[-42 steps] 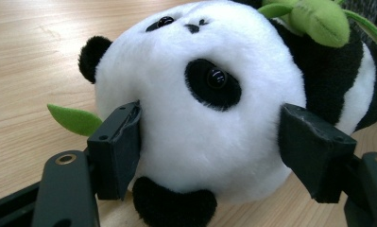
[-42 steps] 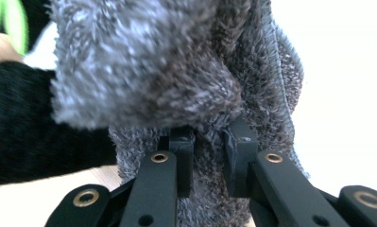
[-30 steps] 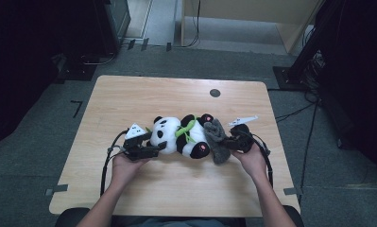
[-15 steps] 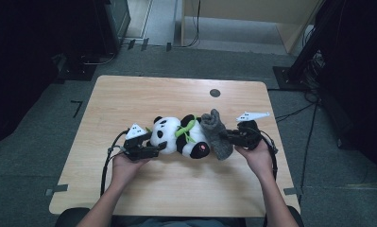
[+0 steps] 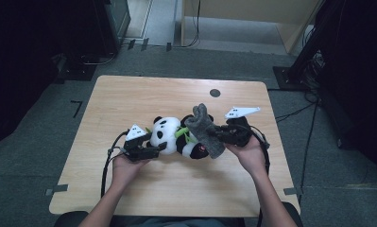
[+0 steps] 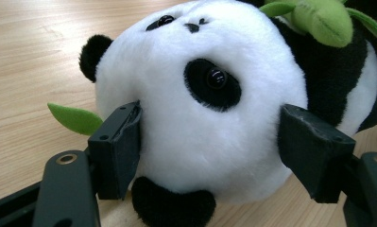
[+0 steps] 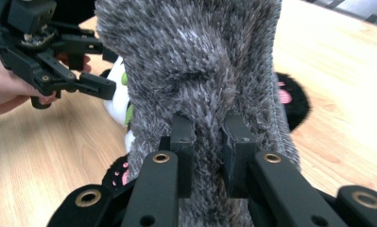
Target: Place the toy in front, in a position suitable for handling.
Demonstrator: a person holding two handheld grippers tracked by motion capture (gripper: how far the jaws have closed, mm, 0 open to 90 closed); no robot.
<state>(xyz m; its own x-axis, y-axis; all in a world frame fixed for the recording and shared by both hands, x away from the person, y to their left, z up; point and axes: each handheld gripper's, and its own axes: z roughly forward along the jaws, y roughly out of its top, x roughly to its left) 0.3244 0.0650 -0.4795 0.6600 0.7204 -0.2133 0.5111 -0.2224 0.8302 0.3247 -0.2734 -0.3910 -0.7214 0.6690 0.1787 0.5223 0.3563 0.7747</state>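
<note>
A black-and-white panda plush [image 5: 169, 135] with green leaves lies on its side in the middle of the wooden table [image 5: 129, 94]. My left gripper [image 5: 157, 147] has its jaws pressed to both sides of the panda's head [image 6: 195, 118]. A grey furry cloth piece [image 5: 206, 135] stands up over the panda's body. My right gripper [image 5: 220, 135] pinches it from the right, shut on a fold of the grey fur [image 7: 195, 61]. In the right gripper view the left gripper [image 7: 103, 66] is at the upper left, and pink paw pads [image 7: 116, 176] peek out below the cloth.
A small black round grommet [image 5: 215, 92] sits in the table's far part. Cables trail from both grippers off the near edge. Dark equipment and cables stand on the floor at left [image 5: 106, 23] and right [image 5: 318, 56].
My right gripper has lifted the grey cloth from beside the panda and swung it up over the panda's body. The left gripper and the panda's head have stayed put.
</note>
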